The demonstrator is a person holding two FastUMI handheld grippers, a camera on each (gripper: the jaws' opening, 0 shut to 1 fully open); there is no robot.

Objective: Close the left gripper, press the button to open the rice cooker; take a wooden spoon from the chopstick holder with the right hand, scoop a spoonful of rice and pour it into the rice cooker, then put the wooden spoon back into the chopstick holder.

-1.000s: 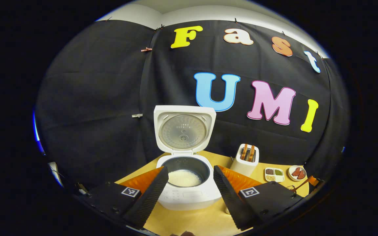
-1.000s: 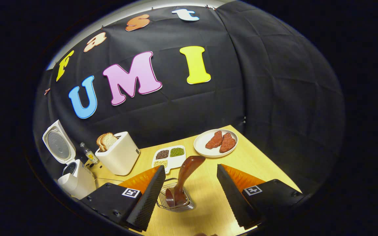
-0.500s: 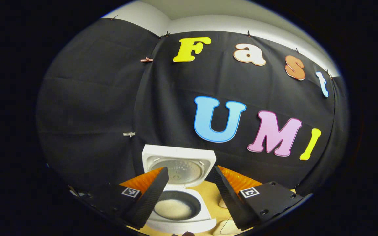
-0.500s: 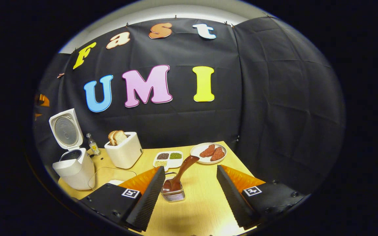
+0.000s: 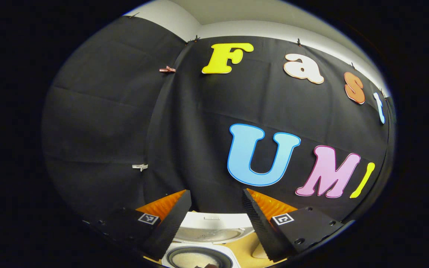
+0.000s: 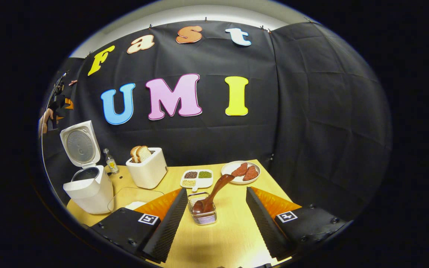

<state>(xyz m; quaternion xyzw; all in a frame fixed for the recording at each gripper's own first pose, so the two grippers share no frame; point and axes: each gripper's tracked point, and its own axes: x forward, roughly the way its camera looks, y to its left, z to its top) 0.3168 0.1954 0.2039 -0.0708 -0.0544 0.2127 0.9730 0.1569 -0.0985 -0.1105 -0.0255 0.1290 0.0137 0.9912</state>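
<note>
The white rice cooker (image 6: 88, 186) stands at the table's left end with its lid (image 6: 80, 143) raised. In the left gripper view its pot (image 5: 199, 259) holds white rice, low between the fingers of my open left gripper (image 5: 216, 227), which is raised above it. The left gripper (image 6: 56, 106) and the hand on it also appear far left in the right gripper view. A brown wooden spoon (image 6: 214, 191) leans in the wire chopstick holder (image 6: 202, 213). My right gripper (image 6: 214, 223) is open, pulled back from the holder, touching nothing.
A white toaster (image 6: 147, 171) with bread slices stands behind a clear dish (image 6: 134, 197). A small bottle (image 6: 111, 162) sits beside the cooker. A divided tray of grains (image 6: 196, 178) and a plate of red meat pieces (image 6: 242, 172) lie at the back right of the wooden table (image 6: 229, 238).
Both grippers have drawn up and back. The cooker has sunk to the bottom of the left gripper view. The spoon and holder look smaller and farther off in the right gripper view.
</note>
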